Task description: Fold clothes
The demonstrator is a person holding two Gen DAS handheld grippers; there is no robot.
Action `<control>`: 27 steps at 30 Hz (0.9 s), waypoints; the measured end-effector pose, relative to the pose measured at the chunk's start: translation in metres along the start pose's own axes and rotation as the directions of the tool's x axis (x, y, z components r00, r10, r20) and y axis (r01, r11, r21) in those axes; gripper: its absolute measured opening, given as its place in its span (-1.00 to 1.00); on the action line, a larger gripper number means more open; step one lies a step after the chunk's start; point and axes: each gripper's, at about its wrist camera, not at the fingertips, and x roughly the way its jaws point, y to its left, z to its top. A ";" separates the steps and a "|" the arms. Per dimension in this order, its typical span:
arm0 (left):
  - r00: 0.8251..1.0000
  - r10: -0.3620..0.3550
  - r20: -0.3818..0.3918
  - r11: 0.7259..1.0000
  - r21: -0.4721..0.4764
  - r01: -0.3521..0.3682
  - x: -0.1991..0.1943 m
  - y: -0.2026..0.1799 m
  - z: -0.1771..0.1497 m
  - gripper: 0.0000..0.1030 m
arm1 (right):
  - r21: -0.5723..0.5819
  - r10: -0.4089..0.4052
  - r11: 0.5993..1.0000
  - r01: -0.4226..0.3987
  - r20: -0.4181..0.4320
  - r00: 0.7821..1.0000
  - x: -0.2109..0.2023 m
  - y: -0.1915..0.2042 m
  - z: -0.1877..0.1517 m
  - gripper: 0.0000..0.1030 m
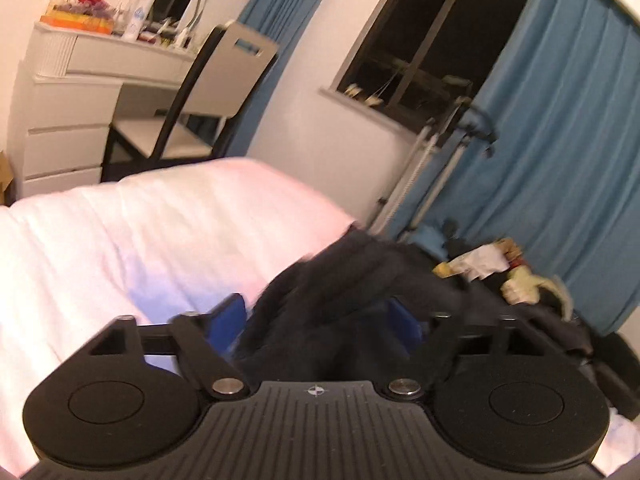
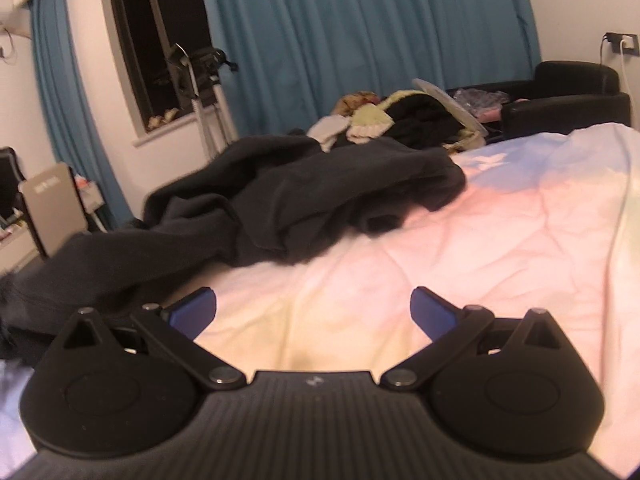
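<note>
Garment [image 2: 304, 196], dark, bunched on bed [image 2: 500, 248]: lies ahead and left of right gripper [image 2: 313, 310], long axis running from near-left to far-right. Right jaws spread, empty. Left gripper [image 1: 316, 320] pinches a fold between its jaws; left is nearer

Home bedroom: bed [image 2: 440, 240], curtains [image 2: 360, 40], dresser [image 1: 68, 120].

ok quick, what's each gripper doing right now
left gripper: dark garment bunched between its fingers, apparently gripped.
right gripper: open, holding nothing, over the bedsheet.
</note>
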 end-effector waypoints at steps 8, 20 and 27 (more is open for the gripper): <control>0.997 -0.075 -0.004 0.986 0.148 0.075 -0.023 -0.113 -0.009 0.75 | 0.098 0.148 0.984 -0.150 0.027 0.989 0.008 -0.001 0.009 1.00; 0.921 -0.328 -0.209 0.879 -0.424 0.217 0.076 -0.119 -0.089 0.77 | 0.460 0.321 0.848 -0.264 -0.048 0.946 0.118 -0.071 0.062 1.00; 0.935 -0.319 -0.157 0.823 -0.534 0.191 0.117 -0.082 -0.115 0.62 | 0.620 0.336 0.740 -0.262 -0.004 0.942 0.182 -0.101 0.066 0.94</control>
